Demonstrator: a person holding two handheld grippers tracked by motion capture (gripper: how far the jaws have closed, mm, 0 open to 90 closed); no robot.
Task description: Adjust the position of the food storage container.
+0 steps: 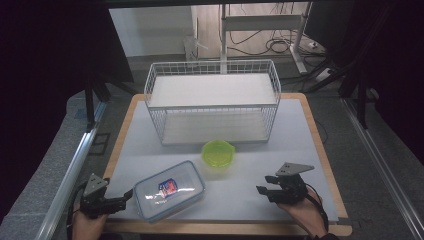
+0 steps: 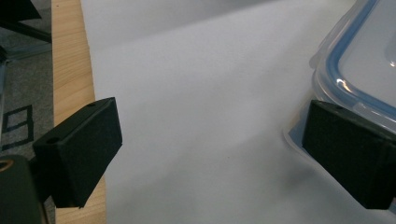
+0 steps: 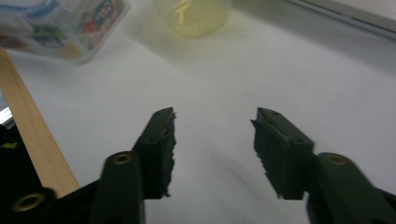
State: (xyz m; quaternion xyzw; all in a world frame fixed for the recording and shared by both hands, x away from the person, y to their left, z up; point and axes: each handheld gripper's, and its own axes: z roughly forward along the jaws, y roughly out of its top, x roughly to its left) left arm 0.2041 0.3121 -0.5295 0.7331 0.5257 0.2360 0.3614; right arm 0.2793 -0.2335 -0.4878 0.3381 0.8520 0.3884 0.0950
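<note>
A: We see the left gripper (image 1: 122, 199) at the lower left, jaws spread wide, one touching the clear lidded container (image 1: 169, 190).

B: And our right gripper (image 1: 266, 184), lower right, stands partly open over bare mat, gripping nothing.

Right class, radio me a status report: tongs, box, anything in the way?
Left tongs open, one pad at the lidded box corner. Right tongs open, nothing between. Green bowl stands apart behind the box.
</note>
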